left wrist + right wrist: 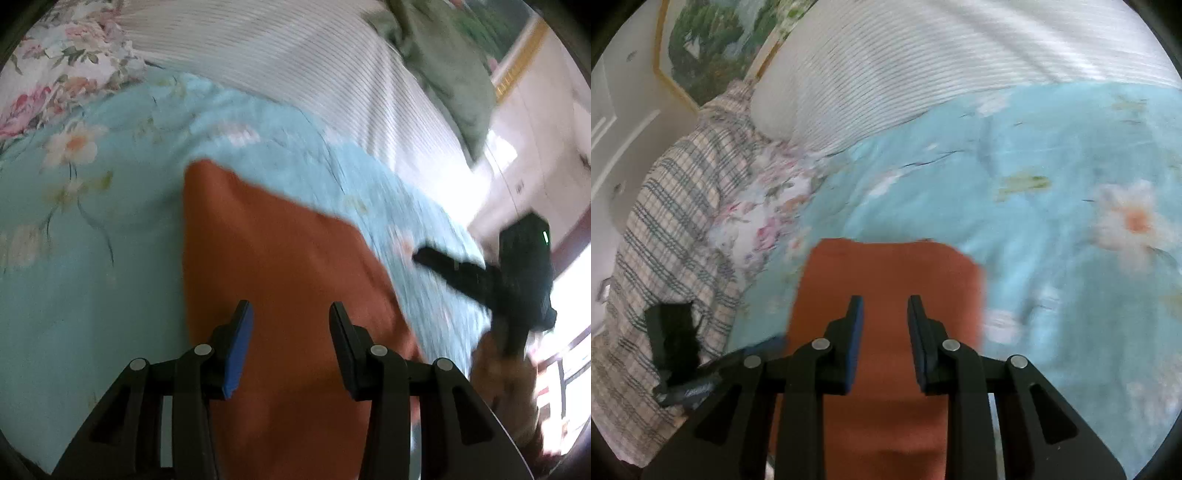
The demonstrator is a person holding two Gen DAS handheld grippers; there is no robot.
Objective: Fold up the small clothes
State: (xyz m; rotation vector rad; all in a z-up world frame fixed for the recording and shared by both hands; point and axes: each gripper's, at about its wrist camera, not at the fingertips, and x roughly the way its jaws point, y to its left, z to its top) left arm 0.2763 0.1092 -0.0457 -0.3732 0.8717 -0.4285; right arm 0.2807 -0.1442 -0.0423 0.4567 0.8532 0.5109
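A rust-orange garment [280,266] lies flat on a light blue floral bedspread [92,229]. My left gripper [290,314] is open above its near part, nothing between its jaws. My right gripper [884,306] is open above the same orange garment [886,269], also holding nothing. The right gripper's black body [517,273] shows at the right of the left wrist view, beside the garment's right edge. The left gripper [679,369] shows at the lower left of the right wrist view. Both views are motion-blurred.
A white striped cover [314,66] lies beyond the bedspread. A plaid pillow [668,236] and a floral pillow [757,221] sit at the left in the right wrist view. A green cloth [443,66] lies far right. A framed picture [713,40] hangs on the wall.
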